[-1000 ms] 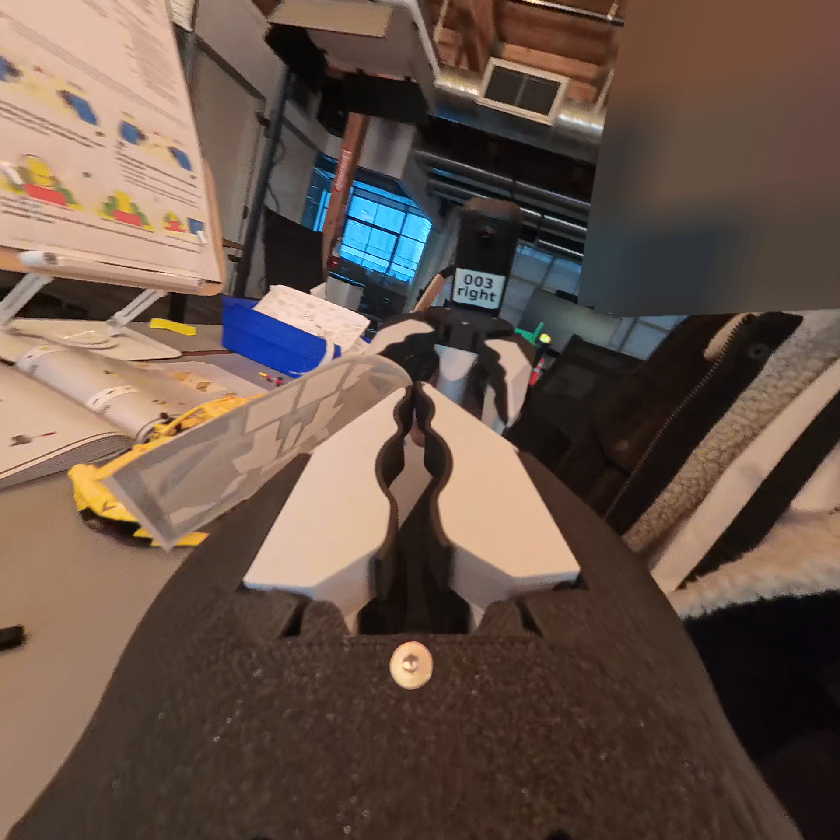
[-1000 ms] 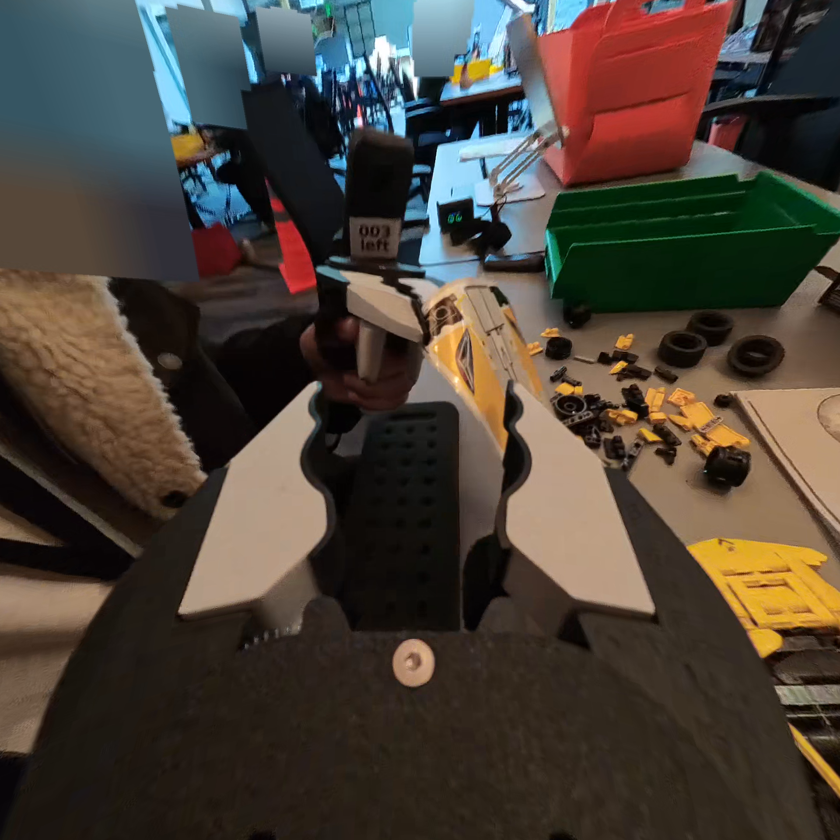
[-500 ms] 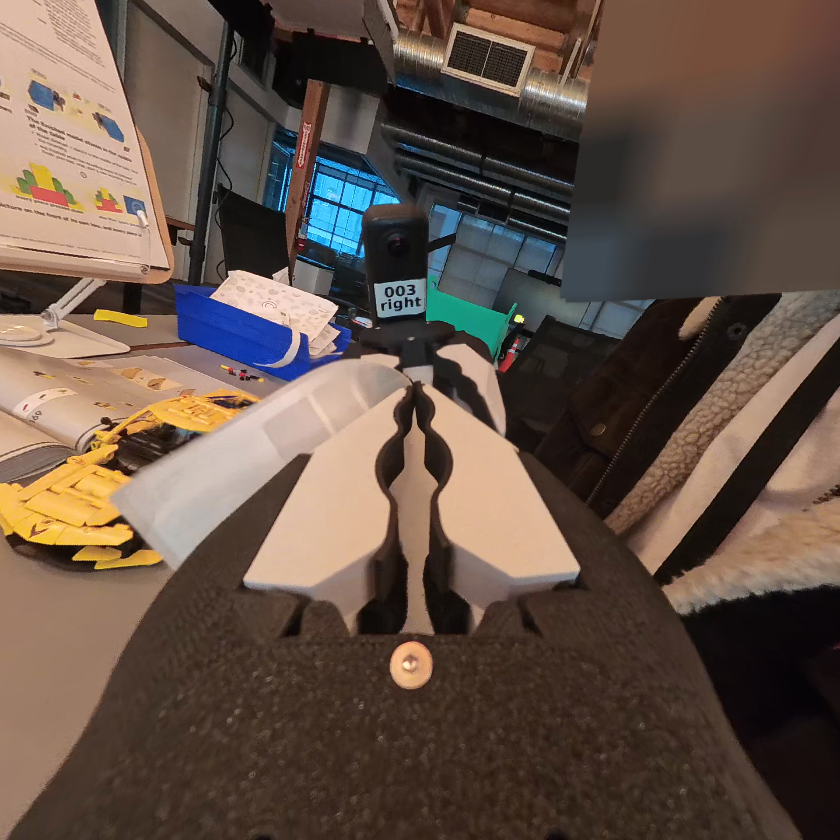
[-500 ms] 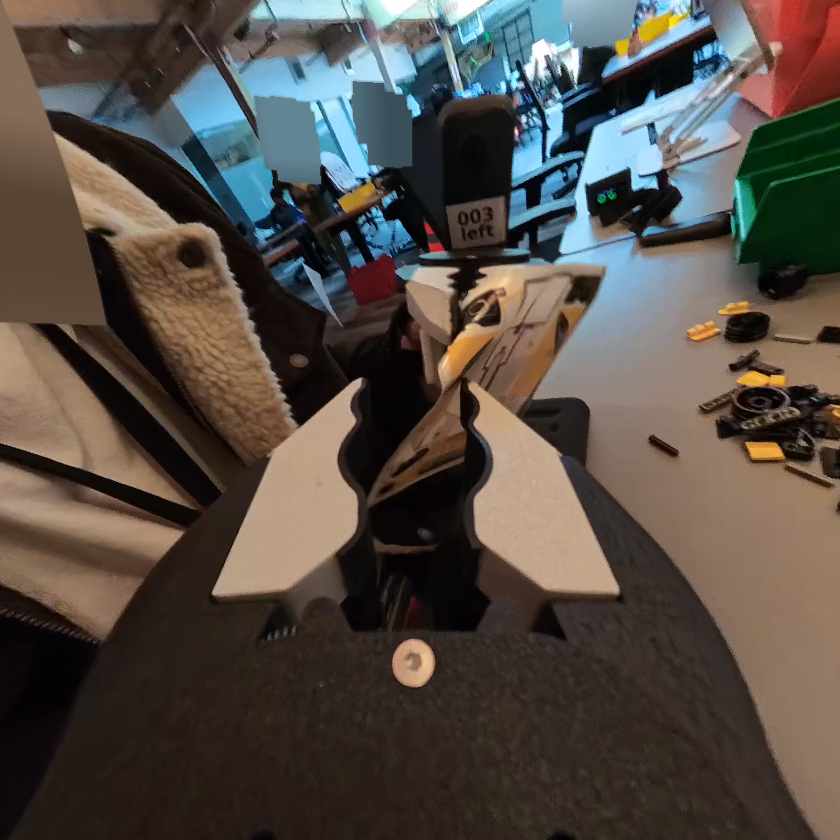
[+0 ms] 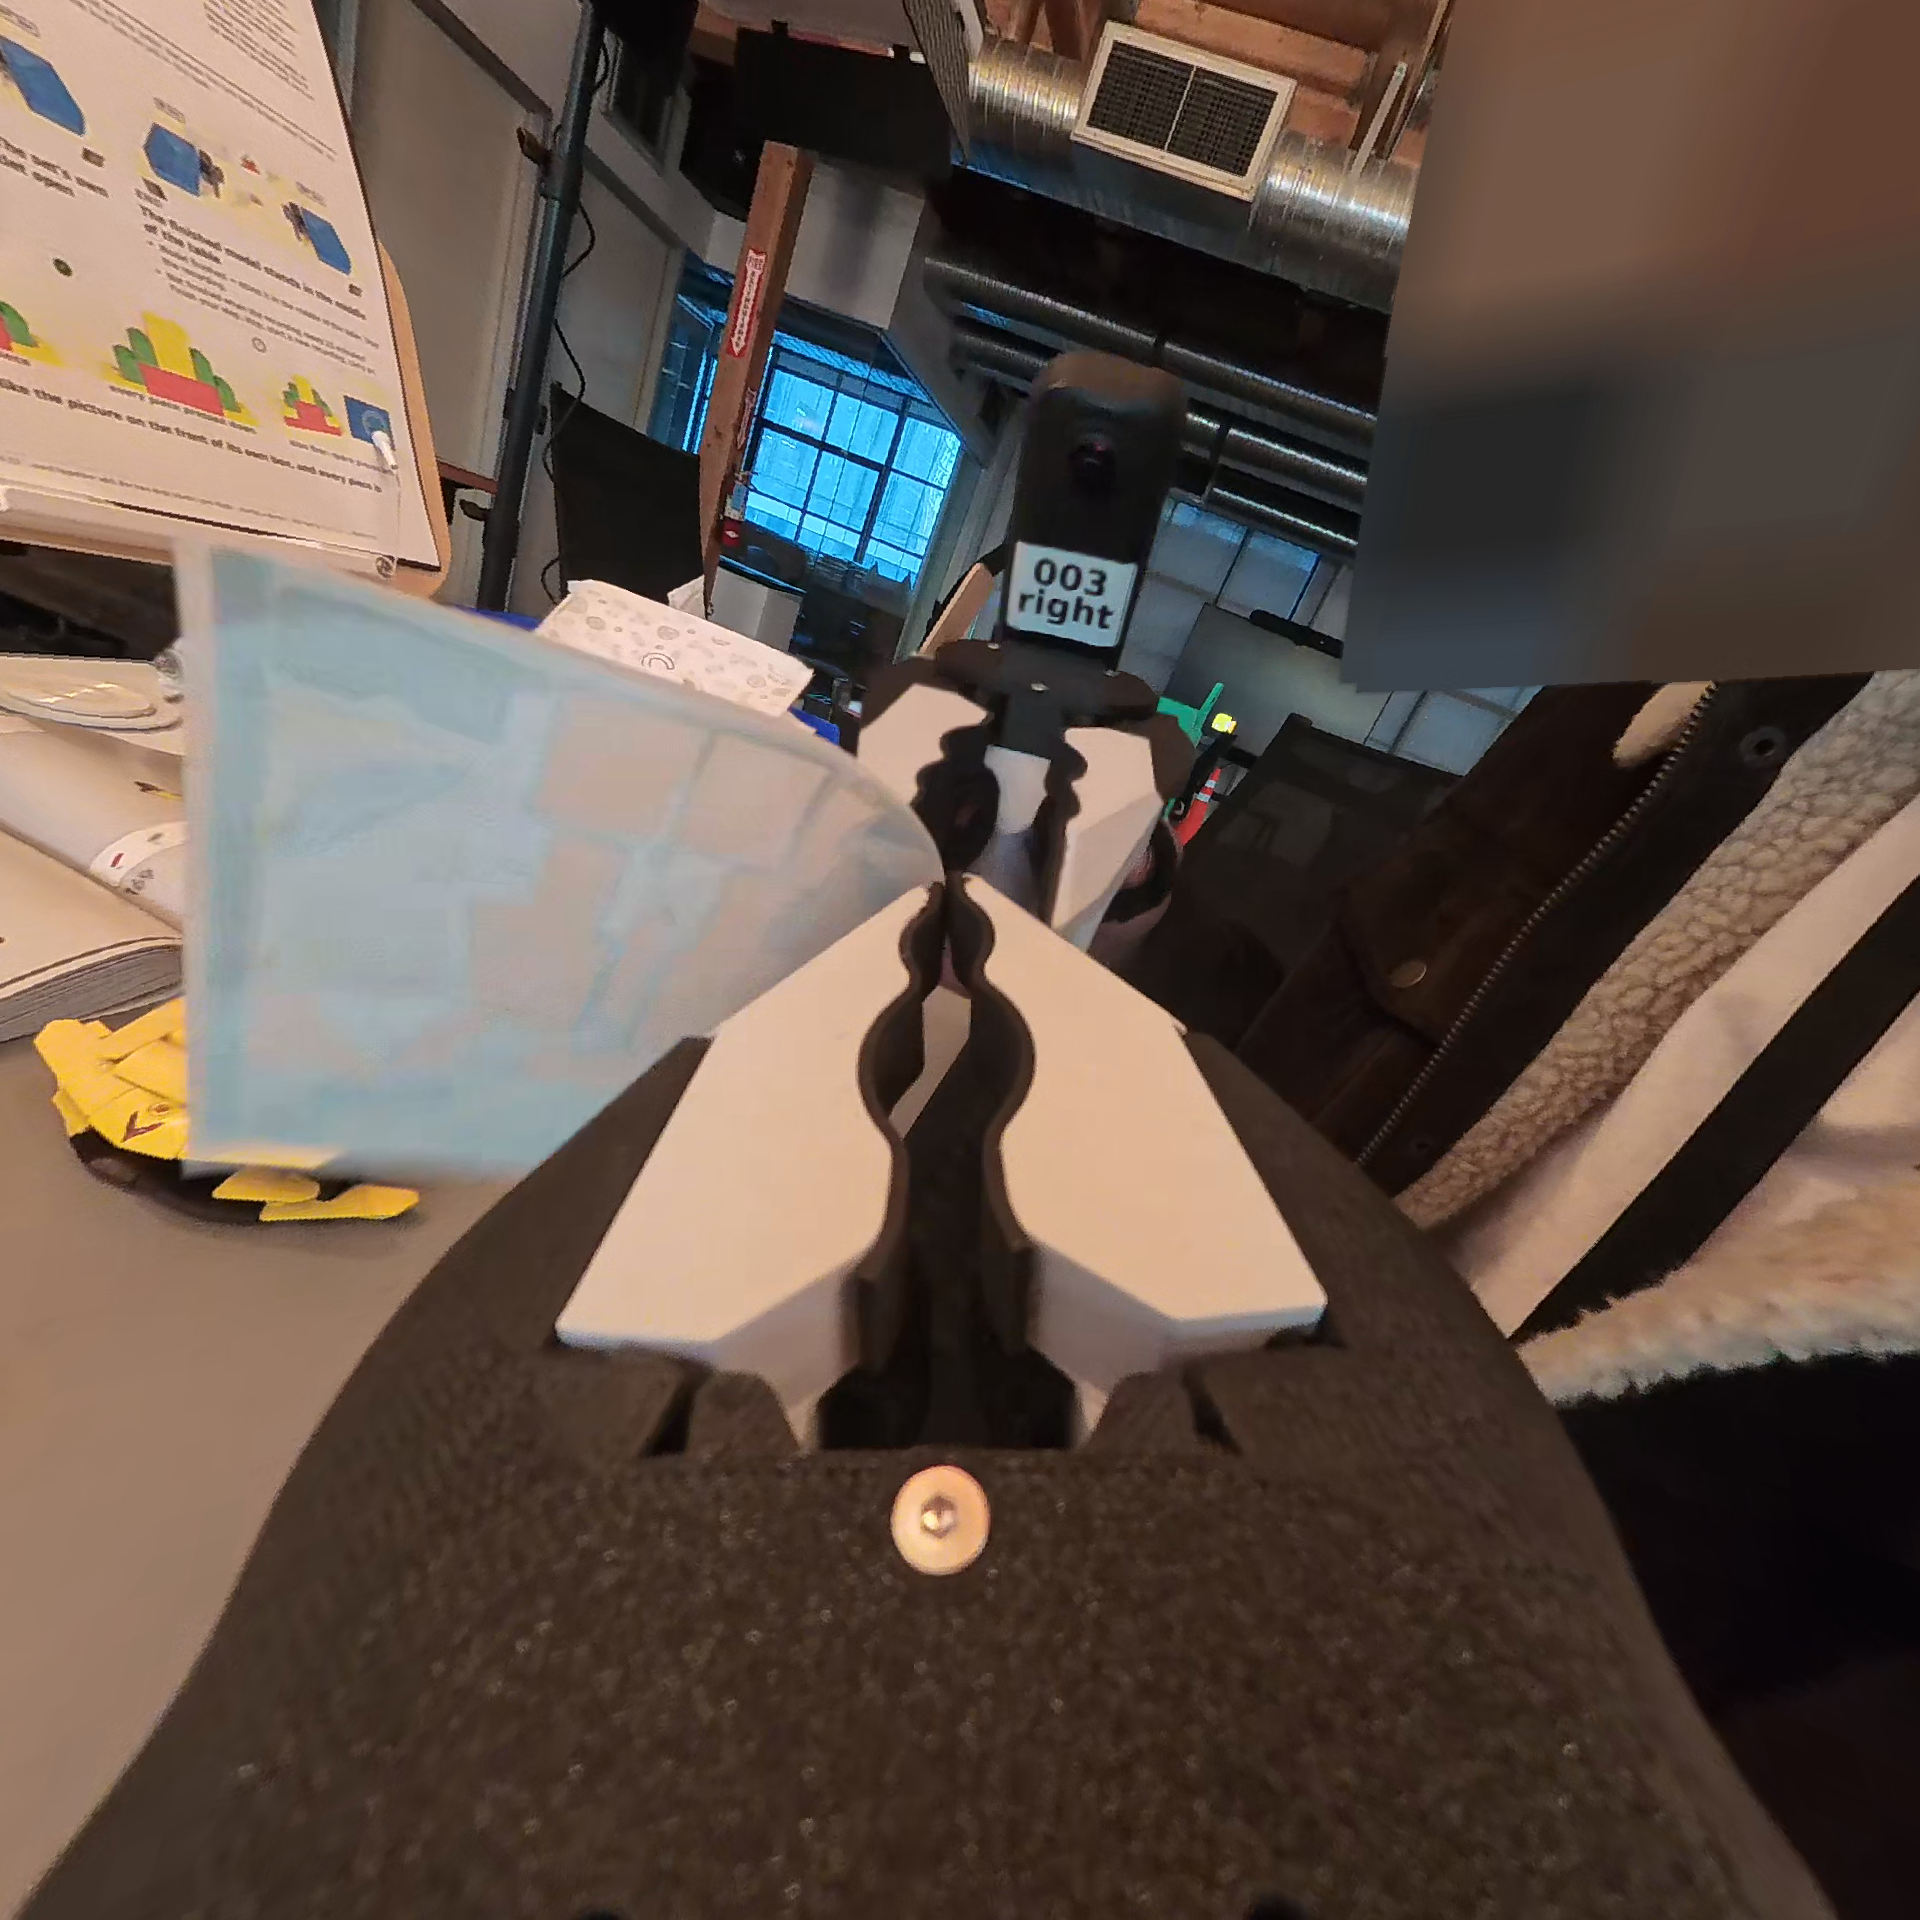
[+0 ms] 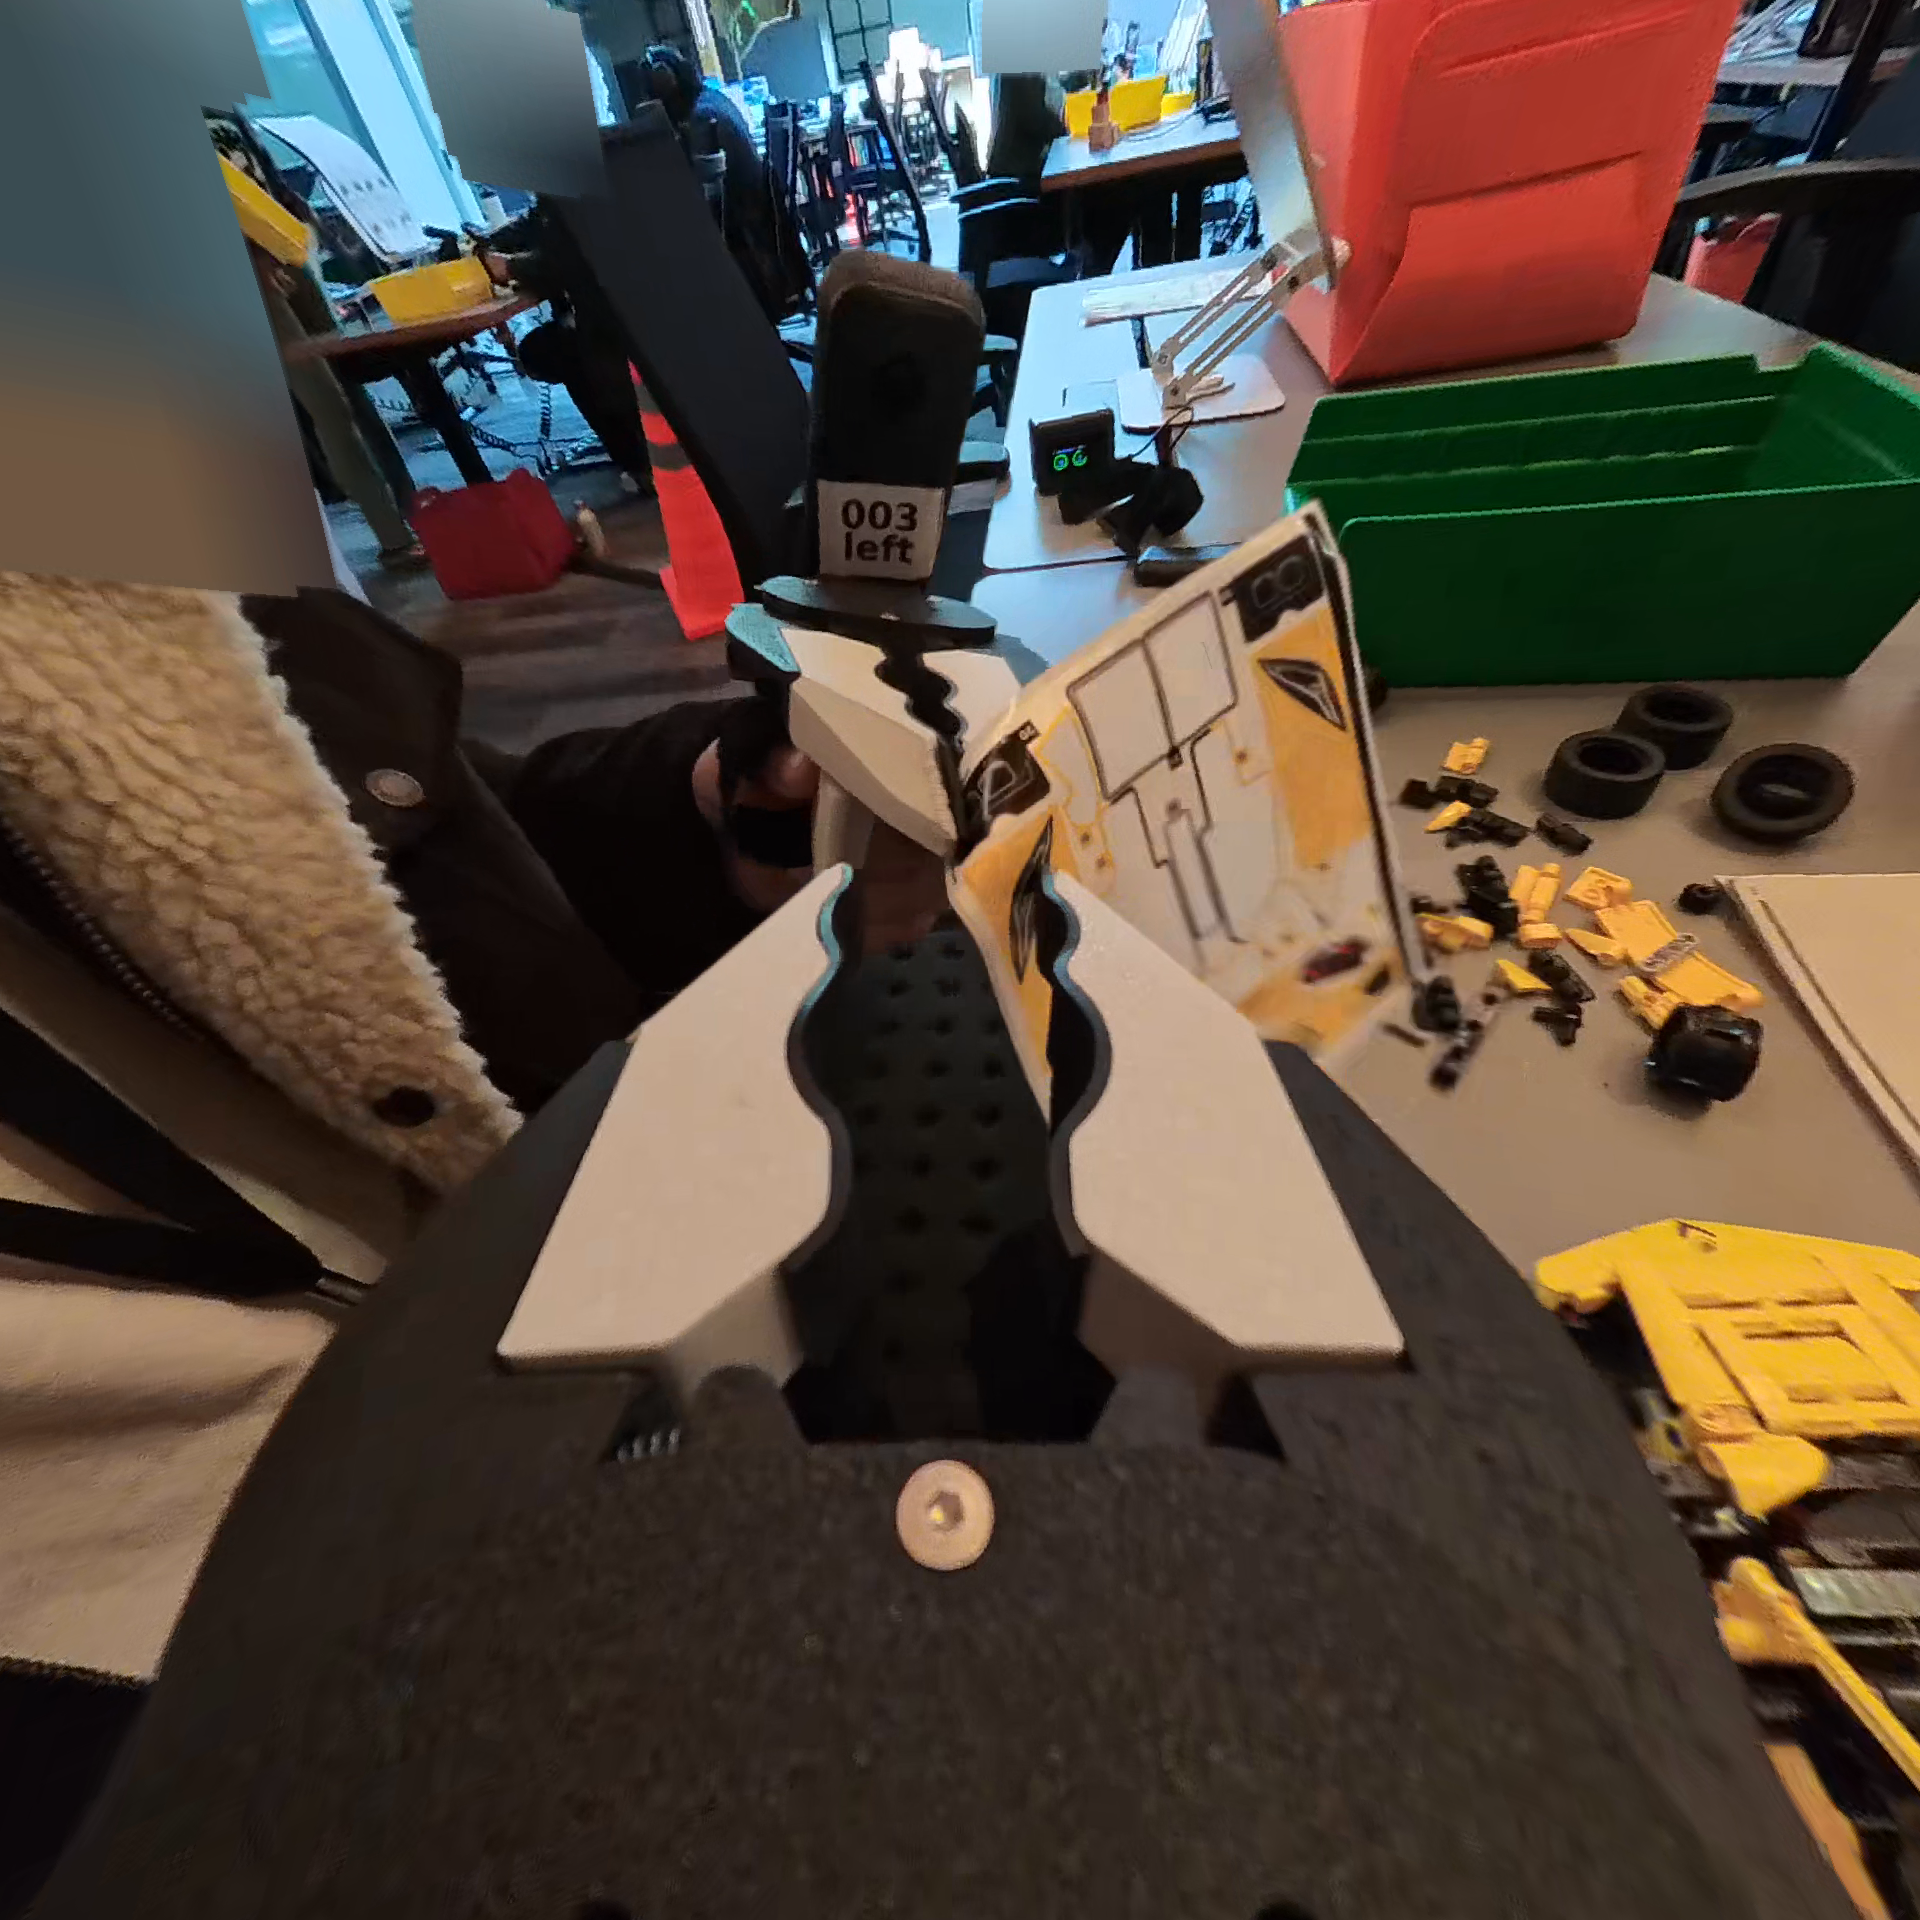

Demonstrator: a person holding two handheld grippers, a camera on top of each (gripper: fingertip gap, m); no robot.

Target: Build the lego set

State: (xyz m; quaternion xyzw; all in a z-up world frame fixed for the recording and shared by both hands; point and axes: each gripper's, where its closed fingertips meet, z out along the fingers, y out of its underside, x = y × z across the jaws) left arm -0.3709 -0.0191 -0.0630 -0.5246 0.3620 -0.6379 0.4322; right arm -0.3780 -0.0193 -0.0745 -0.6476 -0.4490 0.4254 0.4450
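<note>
Two grippers | left gripper (image 5: 948,902) clamps sticker sheet (image 5: 499,914) | right gripper (image 6: 945,894) parted.

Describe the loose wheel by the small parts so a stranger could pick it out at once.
Start at the green bin on the grey table. Nearer the camera lies a scatter of yellow and black parts. At its near edge sits the wheel: unlike the three hollow tyres, it is filled.

Grey table (image 6: 1538,1153), scattered Lego pieces (image 6: 1527,935)

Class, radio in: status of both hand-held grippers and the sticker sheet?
Left hand-held gripper shut on sticker sheet. Right hand-held gripper open beside sheet. Nothing in the way.
</note>
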